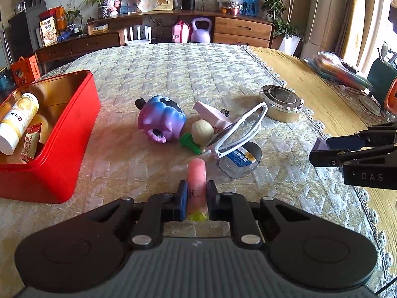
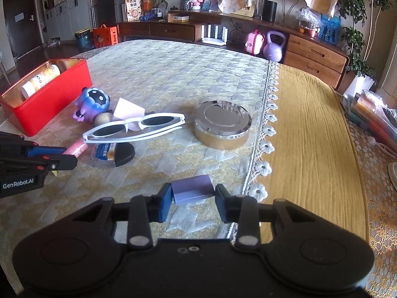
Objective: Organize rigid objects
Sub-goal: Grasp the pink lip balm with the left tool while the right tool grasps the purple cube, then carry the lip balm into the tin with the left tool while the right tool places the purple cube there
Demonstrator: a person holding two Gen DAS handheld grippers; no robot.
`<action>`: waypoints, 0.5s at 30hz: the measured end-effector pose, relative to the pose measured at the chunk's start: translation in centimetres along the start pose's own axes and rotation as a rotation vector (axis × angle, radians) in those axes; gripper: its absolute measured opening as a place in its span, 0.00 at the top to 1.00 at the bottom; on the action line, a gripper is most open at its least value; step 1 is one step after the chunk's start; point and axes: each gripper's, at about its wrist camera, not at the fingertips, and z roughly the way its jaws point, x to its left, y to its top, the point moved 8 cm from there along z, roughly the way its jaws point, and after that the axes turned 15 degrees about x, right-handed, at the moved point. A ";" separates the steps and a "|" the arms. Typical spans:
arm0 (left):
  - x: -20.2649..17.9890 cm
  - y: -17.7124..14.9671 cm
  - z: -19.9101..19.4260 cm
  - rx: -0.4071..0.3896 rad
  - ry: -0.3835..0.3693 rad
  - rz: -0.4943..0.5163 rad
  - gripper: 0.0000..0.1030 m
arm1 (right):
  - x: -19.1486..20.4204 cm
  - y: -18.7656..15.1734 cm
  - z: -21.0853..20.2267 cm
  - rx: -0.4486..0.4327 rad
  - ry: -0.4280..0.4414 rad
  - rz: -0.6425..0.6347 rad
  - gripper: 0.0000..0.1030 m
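My left gripper [image 1: 196,193] is shut on a pink tube [image 1: 196,183] with a yellow-green end, just above the quilted table near the front. My right gripper [image 2: 193,196] is shut on a purple block [image 2: 192,191] at the table's right. The left gripper also shows in the right wrist view [image 2: 67,156]. An open red tin [image 1: 62,134] at the left holds a white-and-yellow bottle [image 1: 18,121] and a snack packet [image 1: 31,141]. White sunglasses [image 1: 238,131] lean on a clear container [image 1: 239,160].
A purple toy [image 1: 161,119], a green-and-cream piece [image 1: 198,134] and a pink box [image 1: 211,114] lie mid-table. A round metal tin [image 2: 222,126] stands to the right. A yellow cloth [image 2: 310,136] covers the right side. Stacked folders [image 2: 372,116] lie at the far right.
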 end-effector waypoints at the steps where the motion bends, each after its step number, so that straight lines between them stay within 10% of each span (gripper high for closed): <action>1: 0.1 0.0 -0.1 -0.001 0.000 -0.002 0.85 | 0.2 0.0 -0.3 -0.003 0.001 -0.004 0.64; 15: 1.5 -0.2 -3.5 -0.035 -0.022 -0.021 0.85 | 5.1 0.9 -4.0 -0.041 0.040 -0.087 0.64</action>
